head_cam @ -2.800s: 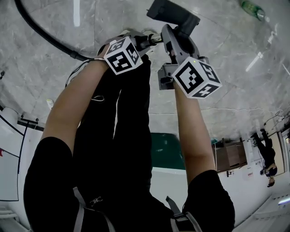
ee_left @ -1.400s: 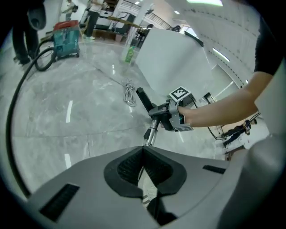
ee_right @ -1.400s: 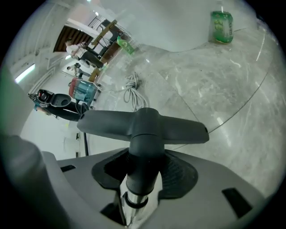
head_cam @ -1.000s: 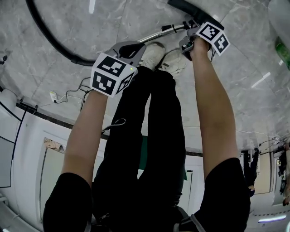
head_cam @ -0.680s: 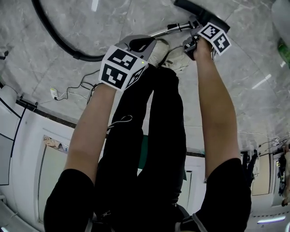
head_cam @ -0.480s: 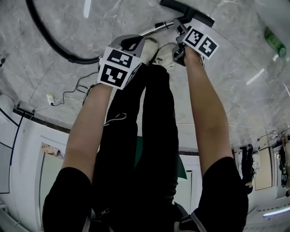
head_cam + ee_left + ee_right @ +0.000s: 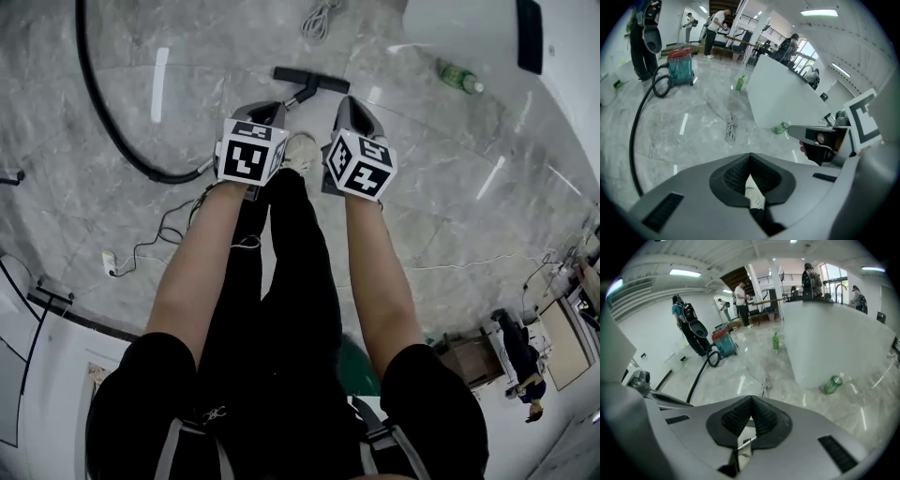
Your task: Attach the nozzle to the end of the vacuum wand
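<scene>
The black floor nozzle (image 7: 311, 82) lies on the marble floor, far below and beyond both grippers. Its neck slants down towards the silver wand, which my left gripper mostly hides; a short piece of wand (image 7: 745, 442) shows through the gap under the right jaws. The black hose (image 7: 101, 122) curves away at the left. My left gripper (image 7: 265, 112) is raised above the person's legs, shut and empty. My right gripper (image 7: 345, 103) hangs beside it, also shut with nothing between its jaws. In their own views, the left gripper (image 7: 750, 157) and the right gripper (image 7: 751, 401) show closed, empty jaws.
A white counter (image 7: 787, 103) stands ahead, with a green bottle (image 7: 459, 77) lying at its foot and another bottle (image 7: 775, 341) upright farther off. A coiled white cable (image 7: 322, 17) lies on the floor. A red and teal vacuum body (image 7: 679, 65) sits at the hose's far end. Several people stand at the back.
Both grippers have risen from the floor towards the camera. The right gripper has come away from the wand by the nozzle, which now lies alone on the floor.
</scene>
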Action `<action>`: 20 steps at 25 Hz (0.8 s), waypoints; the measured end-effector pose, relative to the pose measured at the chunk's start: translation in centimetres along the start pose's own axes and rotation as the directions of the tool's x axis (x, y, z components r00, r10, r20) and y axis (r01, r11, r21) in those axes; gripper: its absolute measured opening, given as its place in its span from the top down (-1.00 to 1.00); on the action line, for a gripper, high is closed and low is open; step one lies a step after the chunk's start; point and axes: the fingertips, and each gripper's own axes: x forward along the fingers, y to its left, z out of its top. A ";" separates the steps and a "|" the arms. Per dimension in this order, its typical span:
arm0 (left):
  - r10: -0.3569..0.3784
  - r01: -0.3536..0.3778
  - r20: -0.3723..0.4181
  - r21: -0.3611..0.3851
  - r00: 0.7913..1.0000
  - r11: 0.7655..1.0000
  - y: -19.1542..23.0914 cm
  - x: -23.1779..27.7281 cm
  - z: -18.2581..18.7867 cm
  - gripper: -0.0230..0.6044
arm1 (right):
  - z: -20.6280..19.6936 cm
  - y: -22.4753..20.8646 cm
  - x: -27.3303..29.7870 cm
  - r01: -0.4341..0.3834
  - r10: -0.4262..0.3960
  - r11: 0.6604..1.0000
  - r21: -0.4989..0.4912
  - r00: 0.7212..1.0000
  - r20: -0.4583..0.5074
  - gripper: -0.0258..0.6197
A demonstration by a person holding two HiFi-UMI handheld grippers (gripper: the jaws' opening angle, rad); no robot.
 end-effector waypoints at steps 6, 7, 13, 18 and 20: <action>-0.028 0.011 0.182 0.095 0.983 0.995 -10.0 -14.1 13.1 0.90 | 14.2 3.0 -16.3 0.035 -0.029 0.999 -0.023 0.973 0.229 0.87; -0.037 0.010 0.217 0.124 0.975 0.992 -11.8 -16.6 15.2 0.90 | 16.9 3.4 -19.0 0.038 -0.030 0.999 -0.025 0.960 0.279 0.87; -0.128 0.036 0.343 0.263 0.931 0.964 -21.9 -30.6 22.7 0.90 | 26.9 4.6 -35.2 0.012 -0.057 0.995 0.100 0.887 0.458 0.87; -0.192 0.036 0.411 0.357 0.891 0.933 -27.8 -38.0 26.5 0.90 | 31.6 4.1 -45.4 0.073 -0.121 0.992 0.104 0.792 0.598 0.87; -0.221 0.036 0.435 0.394 0.873 0.919 -29.7 -40.4 28.3 0.90 | 33.8 3.2 -48.7 0.088 -0.151 0.988 0.128 0.742 0.653 0.87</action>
